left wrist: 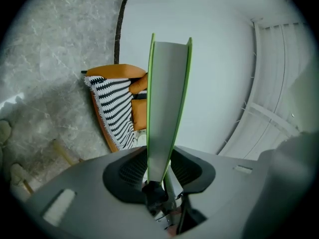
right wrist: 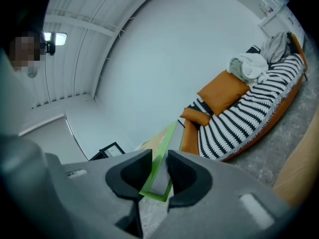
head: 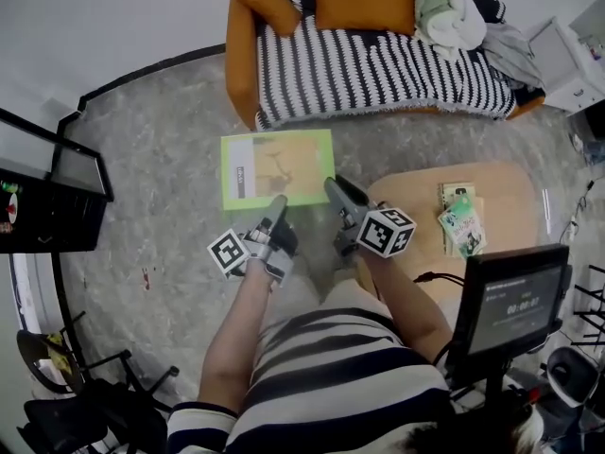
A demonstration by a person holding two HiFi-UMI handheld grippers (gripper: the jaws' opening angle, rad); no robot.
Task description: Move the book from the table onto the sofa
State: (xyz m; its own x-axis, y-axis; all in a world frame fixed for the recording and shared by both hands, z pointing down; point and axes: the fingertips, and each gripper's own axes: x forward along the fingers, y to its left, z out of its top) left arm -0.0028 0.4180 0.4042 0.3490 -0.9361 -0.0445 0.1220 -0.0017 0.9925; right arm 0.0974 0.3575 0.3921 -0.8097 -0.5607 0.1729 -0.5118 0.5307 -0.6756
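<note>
Head view: the green book (head: 277,166) is up in the air, lying flat over the grey floor (head: 161,159). It is between the wooden table (head: 515,192) and the striped sofa (head: 369,69). The left gripper (head: 278,204) and the right gripper (head: 334,187) each pinch its near edge.
</note>
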